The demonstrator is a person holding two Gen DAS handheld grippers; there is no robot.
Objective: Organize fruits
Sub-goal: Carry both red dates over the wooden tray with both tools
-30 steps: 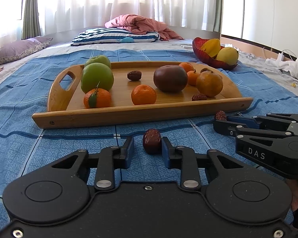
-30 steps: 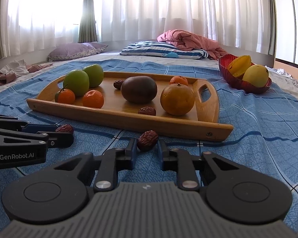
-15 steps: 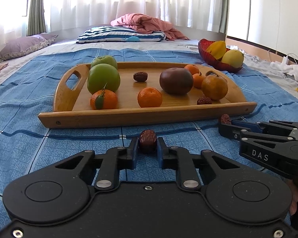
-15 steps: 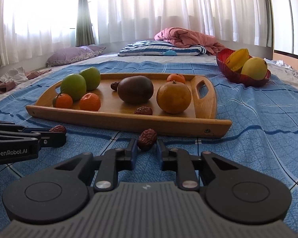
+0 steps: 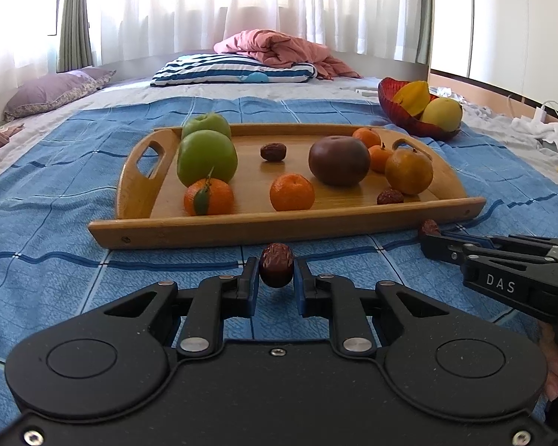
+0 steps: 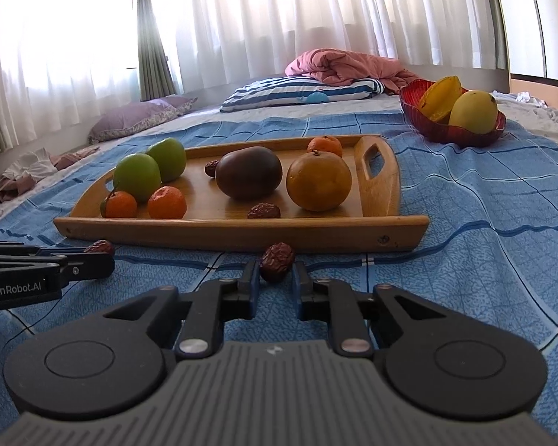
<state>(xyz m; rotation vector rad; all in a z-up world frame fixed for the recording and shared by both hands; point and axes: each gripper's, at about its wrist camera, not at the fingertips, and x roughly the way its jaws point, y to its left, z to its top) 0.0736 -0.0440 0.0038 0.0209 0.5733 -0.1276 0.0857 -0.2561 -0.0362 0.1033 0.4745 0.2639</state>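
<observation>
I have the left gripper [image 5: 276, 285] low over the bed's blue checked blanket [image 5: 55, 271], just short of the near rim of the oval wooden tray [image 5: 286, 228]. Its fingers [image 5: 250, 286] are clamped on a dark red wrinkled date [image 5: 276, 265], which sits upright between the pads and looks raised a little off the blanket.

The right gripper [image 6: 276, 284] is beside it, also pointing at the tray. Its fingers [image 6: 251, 284] have just been closing, and a second wrinkled brown date [image 6: 277, 256] is pinched at their tips, leaning a little to the right. From the left wrist view I see this gripper side-on at the right, the date poking out past its tips.

On the tray I count two green apples [image 5: 207, 161] at the left end, one behind the other, two small orange mandarins [image 5: 208, 197] along the near edge, a large dark brown round fruit [image 5: 339, 161] near the middle, a bigger dull orange fruit [image 5: 409, 171] to its right with two more small mandarins behind, and two further dates lying loose: one far back near the centre [image 5: 273, 151], one by the near rim on the right [image 5: 390, 197].

Beyond the tray's right end stands a red glass bowl [image 5: 409, 120] with yellow fruit in it. A striped pillow [image 5: 234, 70] and a pink quilt [image 5: 279, 46] lie at the head of the bed.
</observation>
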